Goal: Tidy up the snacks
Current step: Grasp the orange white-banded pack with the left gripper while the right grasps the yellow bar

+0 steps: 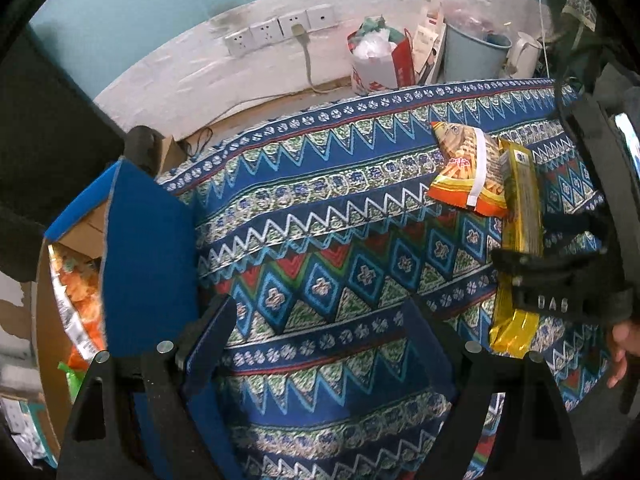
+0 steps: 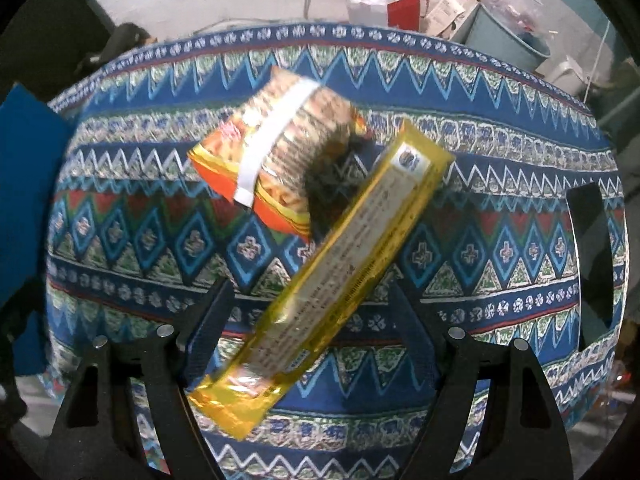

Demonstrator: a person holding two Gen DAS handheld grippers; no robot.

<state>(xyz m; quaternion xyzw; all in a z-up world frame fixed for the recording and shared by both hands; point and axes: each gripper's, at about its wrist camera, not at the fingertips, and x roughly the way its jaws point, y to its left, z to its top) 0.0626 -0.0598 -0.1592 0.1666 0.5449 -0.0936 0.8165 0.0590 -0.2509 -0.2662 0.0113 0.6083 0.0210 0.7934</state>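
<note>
A patterned blue cloth (image 1: 340,240) covers the table, with zigzag and diamond bands in green, red and white. Behind it runs a pale wall with a row of sockets (image 1: 280,30) and a plugged-in cable. On the floor by the wall stand a red-and-white bag (image 1: 380,60), a grey-blue bucket (image 1: 476,54) and a white kettle (image 1: 522,54).

Two snacks lie on the cloth: an orange packet (image 2: 276,156) with a white strip, and a long yellow pack (image 2: 336,276) set slantwise just beside it, their near edges overlapping.

The right gripper (image 2: 312,320) stands spread wide over the yellow pack, which passes between its fingers; whether either pad touches it I cannot tell. The left gripper (image 1: 324,332) is also spread wide, with only cloth between its fingers.

Only the left view shows a cardboard box (image 1: 86,240) with blue flaps at the table's left edge, orange packets inside it, and the right gripper's black body (image 1: 560,276) lying across the yellow pack. Only the right view shows the whole yellow pack unobstructed, plus a dark slot-shaped patch (image 2: 592,248) on the cloth's right side.
</note>
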